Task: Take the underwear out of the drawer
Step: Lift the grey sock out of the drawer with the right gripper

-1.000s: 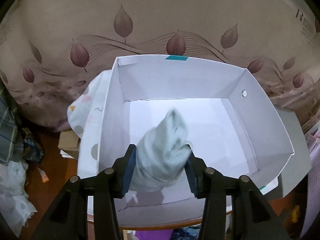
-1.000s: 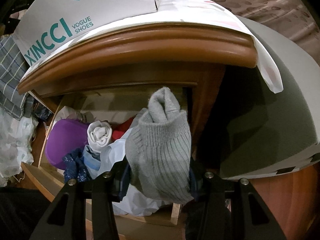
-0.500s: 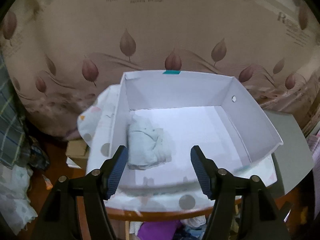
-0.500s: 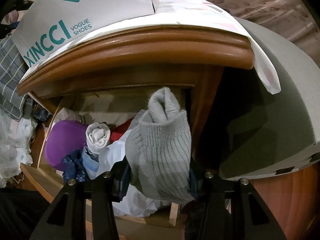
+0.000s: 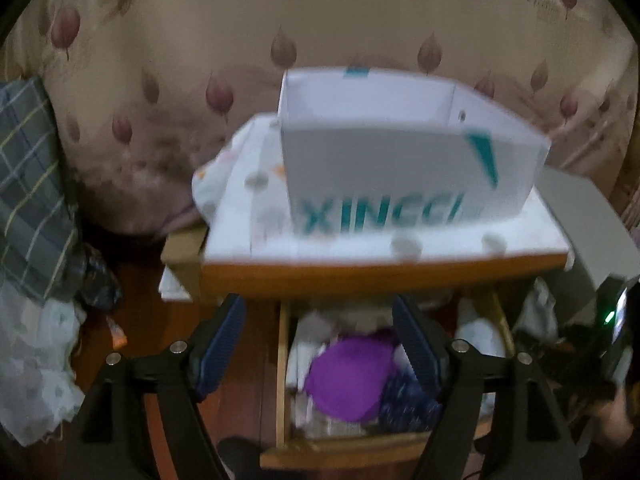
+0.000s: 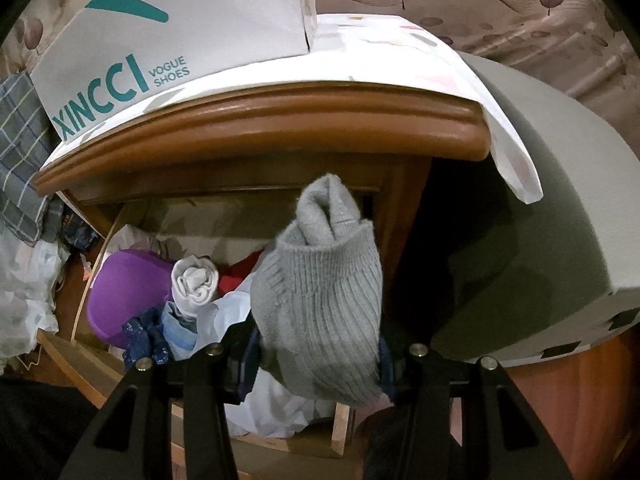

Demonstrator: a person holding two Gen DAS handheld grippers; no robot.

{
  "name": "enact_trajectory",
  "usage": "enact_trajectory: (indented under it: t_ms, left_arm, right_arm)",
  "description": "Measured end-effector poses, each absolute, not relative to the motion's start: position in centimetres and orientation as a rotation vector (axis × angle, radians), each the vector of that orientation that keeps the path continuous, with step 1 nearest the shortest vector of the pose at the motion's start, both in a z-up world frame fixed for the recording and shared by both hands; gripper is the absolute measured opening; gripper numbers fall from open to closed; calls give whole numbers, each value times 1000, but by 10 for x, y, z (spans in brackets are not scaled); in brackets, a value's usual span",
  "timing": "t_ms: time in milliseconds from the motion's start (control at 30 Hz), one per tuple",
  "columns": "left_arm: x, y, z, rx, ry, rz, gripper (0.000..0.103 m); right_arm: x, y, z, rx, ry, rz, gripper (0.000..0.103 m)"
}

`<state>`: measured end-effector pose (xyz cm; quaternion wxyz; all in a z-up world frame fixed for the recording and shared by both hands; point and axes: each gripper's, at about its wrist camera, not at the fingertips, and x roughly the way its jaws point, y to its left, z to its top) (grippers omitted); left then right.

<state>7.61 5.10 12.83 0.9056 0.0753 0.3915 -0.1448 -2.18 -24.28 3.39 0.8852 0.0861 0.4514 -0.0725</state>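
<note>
While its jaws are opening with nothing between them, the left gripper (image 5: 318, 344) hangs at lower centre of its blurred view, above the open drawer (image 5: 360, 446). Drawer contents: purple item (image 5: 348, 380), dark blue patterned cloth (image 6: 142, 340), white roll (image 6: 196, 280), red cloth (image 6: 236, 276), pale fabric (image 6: 272, 400). Right gripper (image 6: 316, 356), lower centre: clenched on a grey knitted bundle (image 6: 320, 292), held in front of the drawer opening. Worktop (image 6: 280, 120), upper half: patterned cloth cover (image 6: 400, 52), white shoebox (image 5: 400, 160) on top.
</note>
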Motion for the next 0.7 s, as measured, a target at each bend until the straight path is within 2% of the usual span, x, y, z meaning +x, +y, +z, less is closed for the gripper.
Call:
enact_trajectory:
  t_ms: [100,367,700]
  left_arm:
    - [73,56,95,117,869,-281,73]
    - [74,68,46,47,886,-172,73]
    - [74,70,44,110,837,-138,79]
  right_arm:
    - [-24,-239,35,162,933,-147,48]
    - [-31,-226,54,108,864,-105,48]
    - [-35,-237,85,141,876,-150,48]
